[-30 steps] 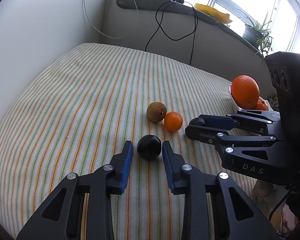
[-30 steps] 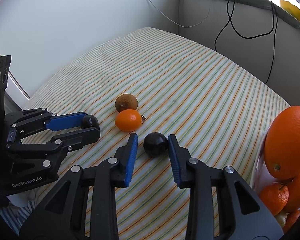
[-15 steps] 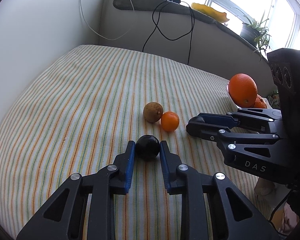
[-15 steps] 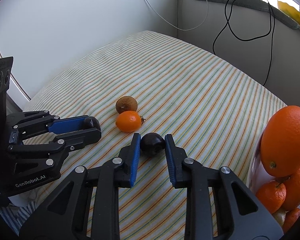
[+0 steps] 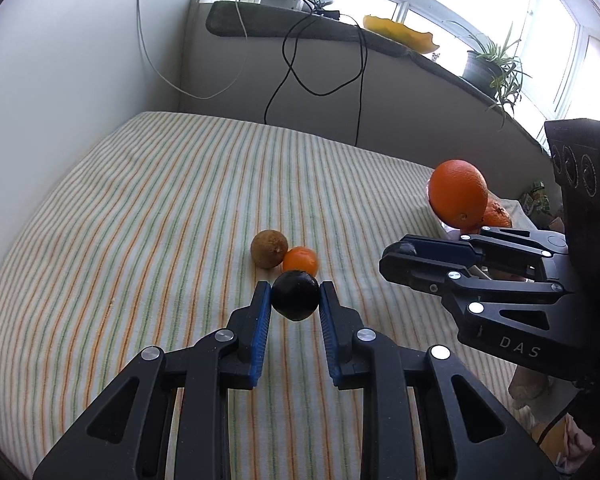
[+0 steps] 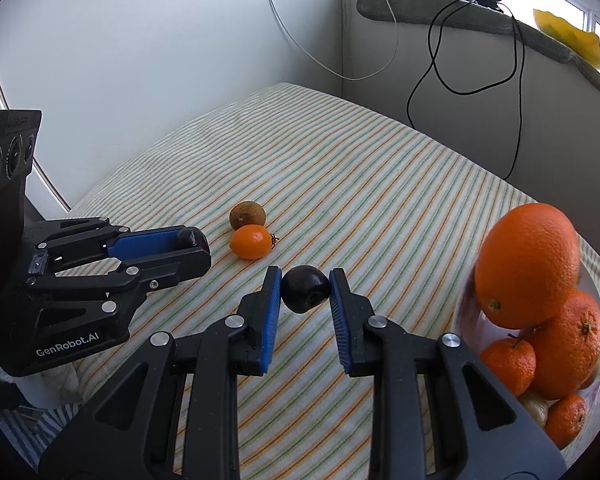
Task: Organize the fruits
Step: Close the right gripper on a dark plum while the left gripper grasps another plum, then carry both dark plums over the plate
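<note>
Over striped cloth (image 6: 380,184): left gripper (image 5: 295,300) clamps dark fruit (image 5: 295,295); right gripper (image 6: 305,290) clamps another (image 6: 305,289). Smooth round skins, apparently tip-held; could squirt free, roll off.

The bed (image 5: 148,208) wears a matt woven cloth, finely ribbed with orange and green stripes. Both dark plums (image 5: 295,295) (image 6: 305,289) have smooth, faintly glossy skin. The kiwi (image 5: 269,249) looks dull and rough; the small tangerine (image 6: 250,242) is shiny. The large orange (image 6: 528,264) has pebbled, satiny peel. The fingers (image 6: 271,312) look like matt black plastic with ridged blue pads and bright metal rivets.
</note>
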The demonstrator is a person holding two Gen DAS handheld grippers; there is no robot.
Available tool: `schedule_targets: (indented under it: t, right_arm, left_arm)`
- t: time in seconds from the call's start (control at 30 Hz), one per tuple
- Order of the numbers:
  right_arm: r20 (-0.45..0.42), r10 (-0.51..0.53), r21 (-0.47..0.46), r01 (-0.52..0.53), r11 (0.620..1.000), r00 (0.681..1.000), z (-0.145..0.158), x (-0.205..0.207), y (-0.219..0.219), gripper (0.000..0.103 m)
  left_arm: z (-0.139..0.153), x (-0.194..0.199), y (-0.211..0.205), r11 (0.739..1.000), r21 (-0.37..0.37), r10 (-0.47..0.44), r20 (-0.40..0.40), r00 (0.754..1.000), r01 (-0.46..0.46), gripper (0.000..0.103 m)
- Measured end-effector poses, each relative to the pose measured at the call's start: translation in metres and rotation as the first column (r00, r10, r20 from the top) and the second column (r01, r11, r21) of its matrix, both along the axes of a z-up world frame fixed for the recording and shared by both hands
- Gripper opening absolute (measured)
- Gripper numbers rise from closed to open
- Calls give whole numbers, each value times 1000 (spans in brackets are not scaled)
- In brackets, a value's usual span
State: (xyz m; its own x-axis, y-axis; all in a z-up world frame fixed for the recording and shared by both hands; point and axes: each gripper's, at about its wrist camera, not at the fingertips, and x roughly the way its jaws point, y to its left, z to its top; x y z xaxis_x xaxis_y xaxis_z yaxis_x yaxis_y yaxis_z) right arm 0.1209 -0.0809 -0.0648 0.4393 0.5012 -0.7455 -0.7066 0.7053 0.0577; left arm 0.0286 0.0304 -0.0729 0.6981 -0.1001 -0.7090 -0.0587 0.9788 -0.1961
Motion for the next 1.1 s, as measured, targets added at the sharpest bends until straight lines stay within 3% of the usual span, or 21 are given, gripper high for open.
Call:
schedule_targets:
  t: [0.57, 1.1]
  right_arm:
    - [38, -118, 78, 115, 990, 992, 32, 0, -82, 25]
    - [42, -284, 116, 278, 954, 958, 48, 34, -170, 25]
  left_arm:
    - [24, 23, -64, 991, -12, -135, 54, 989, 136, 23]
    - [32, 43, -141, 957, -16, -289, 74, 954, 291, 23]
